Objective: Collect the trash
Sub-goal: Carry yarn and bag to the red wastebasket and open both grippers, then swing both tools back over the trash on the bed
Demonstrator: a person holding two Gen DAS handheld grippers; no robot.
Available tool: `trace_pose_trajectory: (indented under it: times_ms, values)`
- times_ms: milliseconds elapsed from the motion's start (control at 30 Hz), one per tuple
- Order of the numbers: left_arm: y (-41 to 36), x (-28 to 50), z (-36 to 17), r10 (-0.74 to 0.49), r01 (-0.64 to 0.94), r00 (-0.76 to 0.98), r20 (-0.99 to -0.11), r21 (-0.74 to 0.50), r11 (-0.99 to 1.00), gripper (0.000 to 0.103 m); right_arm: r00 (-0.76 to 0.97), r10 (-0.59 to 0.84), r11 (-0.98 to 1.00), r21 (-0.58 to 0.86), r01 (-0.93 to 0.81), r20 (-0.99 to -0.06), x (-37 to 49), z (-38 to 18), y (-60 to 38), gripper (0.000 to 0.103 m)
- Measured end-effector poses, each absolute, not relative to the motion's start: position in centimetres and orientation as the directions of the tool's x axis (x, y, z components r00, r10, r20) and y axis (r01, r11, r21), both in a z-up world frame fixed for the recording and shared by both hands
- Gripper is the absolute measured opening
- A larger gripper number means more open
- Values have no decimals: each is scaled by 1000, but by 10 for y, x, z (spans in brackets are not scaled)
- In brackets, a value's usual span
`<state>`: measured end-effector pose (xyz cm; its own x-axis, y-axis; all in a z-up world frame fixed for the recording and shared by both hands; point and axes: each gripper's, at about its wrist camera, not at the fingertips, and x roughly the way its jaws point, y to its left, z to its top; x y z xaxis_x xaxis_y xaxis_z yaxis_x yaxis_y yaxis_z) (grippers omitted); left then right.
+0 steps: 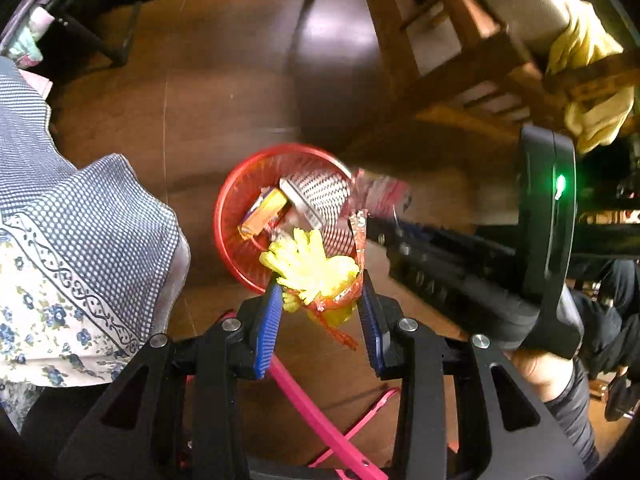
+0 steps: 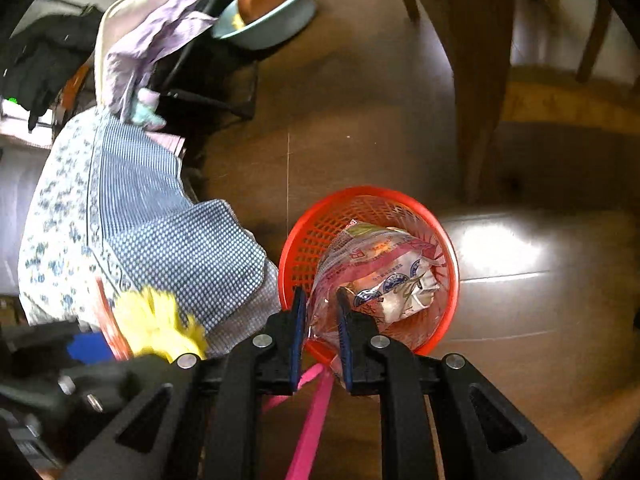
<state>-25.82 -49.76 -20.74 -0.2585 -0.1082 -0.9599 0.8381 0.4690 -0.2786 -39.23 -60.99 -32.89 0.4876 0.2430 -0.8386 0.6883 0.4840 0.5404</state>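
A red mesh basket (image 1: 236, 216) stands on the brown floor and holds a yellow-purple box (image 1: 266, 210) and a silver packet (image 1: 302, 204). My left gripper (image 1: 320, 300) is shut on a yellow frilly wrapper with orange netting (image 1: 316, 272), held over the basket's near rim. In the right wrist view my right gripper (image 2: 322, 320) is shut on a clear printed plastic bag (image 2: 376, 264) hanging over the basket (image 2: 304, 248). The right gripper also shows at the right of the left wrist view (image 1: 360, 220), blurred. The yellow wrapper also shows at lower left of the right wrist view (image 2: 160, 324).
A blue patterned cloth (image 1: 80, 248) hangs at the left, close to the basket. A pink frame (image 1: 316, 412) lies below the grippers. A wooden chair (image 1: 452, 48) with a yellow glove (image 1: 588, 80) stands at the right. A teal basin (image 2: 272, 12) sits far back.
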Motion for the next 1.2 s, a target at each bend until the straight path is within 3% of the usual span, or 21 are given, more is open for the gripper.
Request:
trace_pose_trajectory:
  times_ms: [67, 100, 167, 467, 633, 900, 967, 1033, 1200]
  values:
    - [-496, -260, -211, -91, 840, -254, -963, -266, 472, 39, 501, 250, 445, 558, 700, -828, -398, -336, -615, 22]
    - [-496, -260, -211, -93, 839, -252, -963, -266, 474, 39, 511, 253, 423, 569, 705, -821, -399, -339, -616, 34]
    - [-494, -258, -210, -100, 835, -251, -963, -267, 481, 41, 515, 240, 401, 567, 719, -823, -400, -339, -617, 42]
    - [-492, -252, -207, -91, 832, -246, -965, -258, 491, 50, 519, 188, 423, 546, 724, -834, -405, -318, -626, 45]
    - [-486, -243, -201, -116, 821, -232, -966, -259, 509, 60, 507, 173, 446, 526, 724, -845, -398, -303, -623, 47]
    - [-473, -234, -188, -117, 835, -121, -986, -165, 525, 62, 462, 79, 537, 428, 727, -883, -378, -257, -612, 67]
    - [-468, -234, -178, -128, 846, -81, -988, -137, 515, 62, 444, 38, 565, 386, 730, -895, -375, -244, -607, 72]
    - [-464, -232, -168, -149, 846, -41, -988, -113, 521, 70, 394, -32, 595, 299, 746, -919, -371, -231, -600, 79]
    - [-453, -230, -126, -212, 879, 117, -970, 2, 477, 71, 331, -172, 596, 169, 785, -928, -366, -199, -590, 92]
